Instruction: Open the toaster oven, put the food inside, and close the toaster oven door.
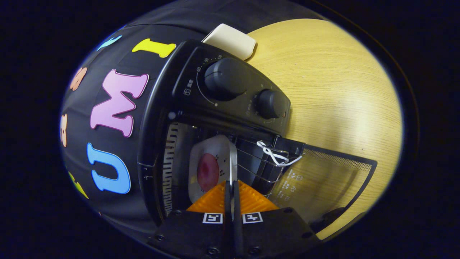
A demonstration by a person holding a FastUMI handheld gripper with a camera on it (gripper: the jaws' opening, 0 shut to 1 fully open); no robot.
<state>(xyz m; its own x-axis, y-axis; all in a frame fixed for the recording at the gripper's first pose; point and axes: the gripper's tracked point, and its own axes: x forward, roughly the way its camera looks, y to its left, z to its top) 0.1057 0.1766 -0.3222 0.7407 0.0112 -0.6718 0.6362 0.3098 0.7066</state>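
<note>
Closed fingers of the gripper [231,190] pinch the plate [212,163] edge, so the food [207,172] is carried onto the rack inside the toaster oven [230,90]; its door [323,180] is left open.

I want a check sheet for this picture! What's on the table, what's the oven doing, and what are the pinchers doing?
Surface: wooden table, bare beside the oven.
Job's things: toaster oven with its glass door open; white plate holding reddish food sits on the rack inside.
Clutter: a white object behind the oven.
Gripper: gripper with fingers close together, edge of the plate between them; firm grip not certain.
Cables: white cord tied on the rack.
Surroundings: black cloth wall.
</note>
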